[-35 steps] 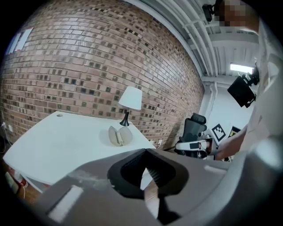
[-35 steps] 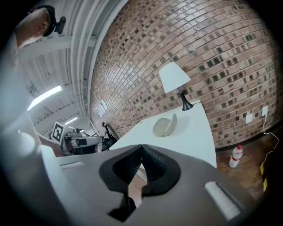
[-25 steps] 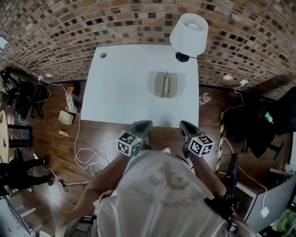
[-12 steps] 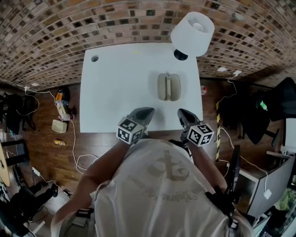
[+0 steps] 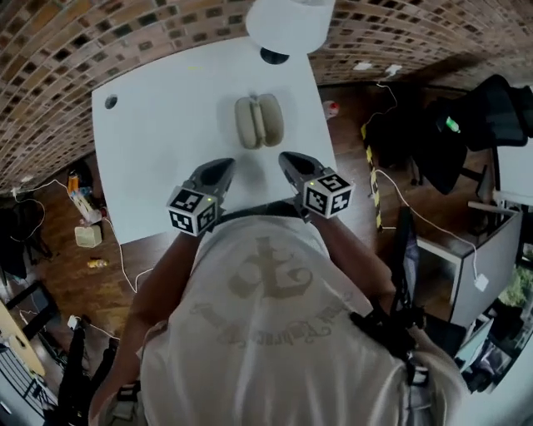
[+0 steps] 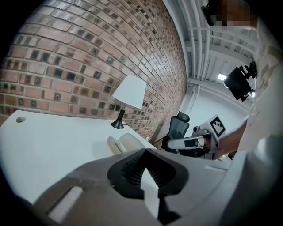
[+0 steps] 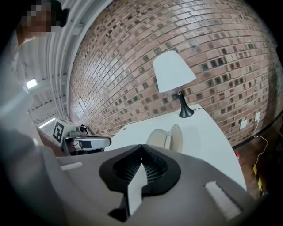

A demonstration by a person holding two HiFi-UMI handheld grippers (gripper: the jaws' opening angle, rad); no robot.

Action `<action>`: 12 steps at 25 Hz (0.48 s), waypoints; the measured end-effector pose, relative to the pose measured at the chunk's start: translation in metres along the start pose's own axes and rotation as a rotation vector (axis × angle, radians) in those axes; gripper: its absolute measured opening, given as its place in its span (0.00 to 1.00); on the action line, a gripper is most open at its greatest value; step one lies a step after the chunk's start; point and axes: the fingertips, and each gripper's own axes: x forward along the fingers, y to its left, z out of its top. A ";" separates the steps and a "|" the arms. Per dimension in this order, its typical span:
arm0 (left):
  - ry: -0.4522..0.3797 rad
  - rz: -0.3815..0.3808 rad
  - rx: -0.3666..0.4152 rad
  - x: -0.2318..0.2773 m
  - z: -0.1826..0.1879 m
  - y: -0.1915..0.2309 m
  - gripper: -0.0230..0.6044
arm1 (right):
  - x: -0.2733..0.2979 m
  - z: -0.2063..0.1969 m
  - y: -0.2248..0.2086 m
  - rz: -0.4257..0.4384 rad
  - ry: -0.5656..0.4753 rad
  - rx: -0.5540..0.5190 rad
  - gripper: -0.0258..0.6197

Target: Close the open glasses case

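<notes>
The beige glasses case [image 5: 259, 121] lies open on the white table [image 5: 158, 141], its two halves side by side, just ahead of a white lamp [image 5: 289, 21]. My left gripper [image 5: 220, 169] hovers over the table's near part, short of the case and to its left, jaws shut and empty. My right gripper [image 5: 286, 159] sits level with it, short of the case's right half, also shut and empty. The case [image 6: 126, 142] shows beyond the left gripper [image 6: 146, 150] in its own view. It also shows as the case [image 7: 166, 137] past the right gripper [image 7: 142, 145].
A round cable hole [image 5: 110, 101] marks the table's far left corner. A brick wall [image 5: 125, 33] runs behind the table. A dark office chair [image 5: 462, 125] stands to the right. Cables [image 5: 391, 200] and small items lie on the wooden floor on both sides.
The person has stepped up to the table. Both grippers went forward from in front of its near edge to above it, closer to the case. Both stayed shut.
</notes>
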 end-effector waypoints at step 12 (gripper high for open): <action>0.046 0.109 -0.032 0.030 -0.004 -0.010 0.05 | 0.005 0.002 -0.023 0.119 0.080 -0.029 0.05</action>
